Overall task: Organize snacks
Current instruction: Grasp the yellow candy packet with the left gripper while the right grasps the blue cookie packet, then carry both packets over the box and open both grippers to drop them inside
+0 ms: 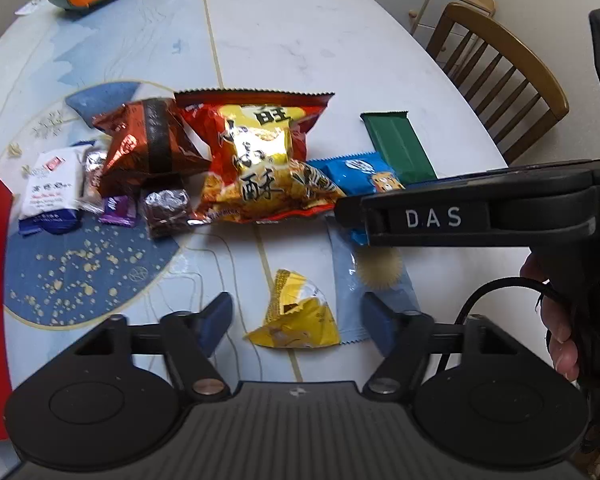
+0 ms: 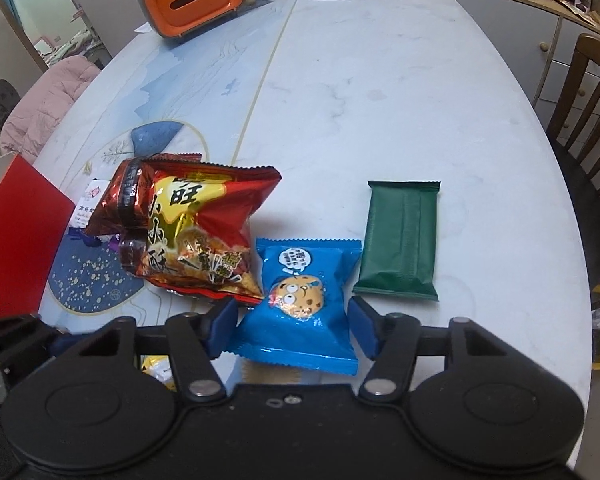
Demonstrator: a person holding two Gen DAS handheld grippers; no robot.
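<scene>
A yellow snack packet lies on the table between the blue pads of my left gripper, which is open; neither pad touches it. A pale blue packet lies under its right finger. My right gripper has its pads against both sides of a blue cookie packet and is shut on it. In the left wrist view one black finger of the right gripper reaches in from the right over that blue packet. A red and yellow chip bag lies just to its left.
A green packet lies to the right. A brown foil bag, a white packet and small foil sweets sit left of the chip bag. A red box stands at the left edge, an orange tissue box far back, a wooden chair to the right.
</scene>
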